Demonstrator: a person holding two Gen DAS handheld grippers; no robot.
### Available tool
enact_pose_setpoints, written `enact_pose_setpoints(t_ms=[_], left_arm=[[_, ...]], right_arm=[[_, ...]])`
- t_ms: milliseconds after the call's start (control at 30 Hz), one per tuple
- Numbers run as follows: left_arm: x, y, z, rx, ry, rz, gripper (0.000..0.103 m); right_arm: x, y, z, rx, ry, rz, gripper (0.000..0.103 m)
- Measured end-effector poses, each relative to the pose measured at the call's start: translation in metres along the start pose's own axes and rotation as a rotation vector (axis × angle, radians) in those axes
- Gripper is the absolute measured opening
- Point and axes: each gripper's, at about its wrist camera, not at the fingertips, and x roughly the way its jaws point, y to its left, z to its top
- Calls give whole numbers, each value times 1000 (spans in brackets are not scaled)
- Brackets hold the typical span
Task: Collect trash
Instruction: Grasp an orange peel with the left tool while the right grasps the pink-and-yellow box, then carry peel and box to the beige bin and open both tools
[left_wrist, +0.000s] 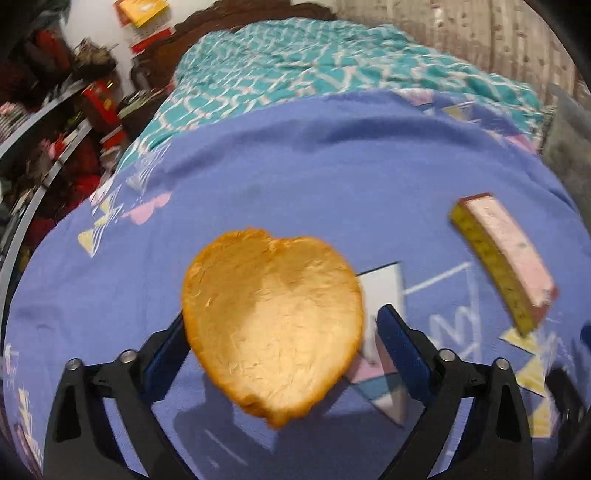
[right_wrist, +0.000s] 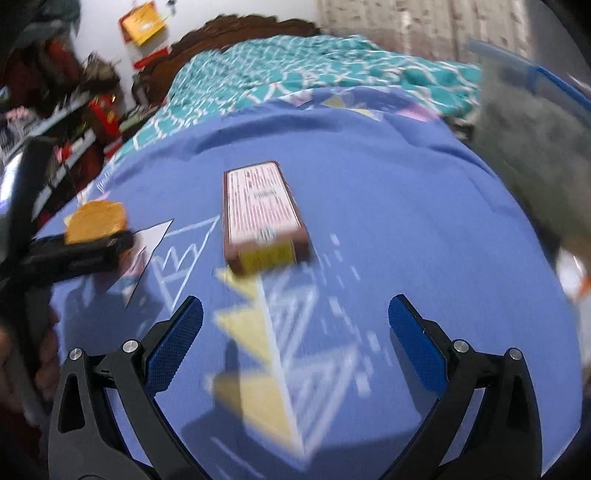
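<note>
Left wrist view: my left claw stands wide around an orange peel on the blue bedsheet; whether the pads press it I cannot tell. My right claw gapes empty, near a small printed carton.

- My right gripper hangs over the blue patterned bedsheet, its blue-padded jaws standing wide with nothing between them.
- Ahead of it lies a small carton, flat on the sheet, printed face up, yellow end toward me.
- At far left I see the left gripper, with an orange peel at its fingers.
- A teal quilt is bunched up beyond.
</note>
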Motion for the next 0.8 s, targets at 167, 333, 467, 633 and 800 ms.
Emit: enact_pose_setpoints(t_ms=[167,333,467,633,800], left_arm=[[10,41,-8,-135,60,-96,64],[-10,52,-20,-139,32,-179,46],[-27,52,-43,-141,38,-332,44],[-57,12,-77,-15,42,-491,44],[-79,-57,-98,138,73,-604,44]], right_arm=[[55,19,35,-76,108,-1,97],[46,33,32,-148,78,16,64],[5,33,-4,-149,56,101,64],[-40,18,-46,-133,45,147,64],[-75,-21,-81,-40,1,93,64]])
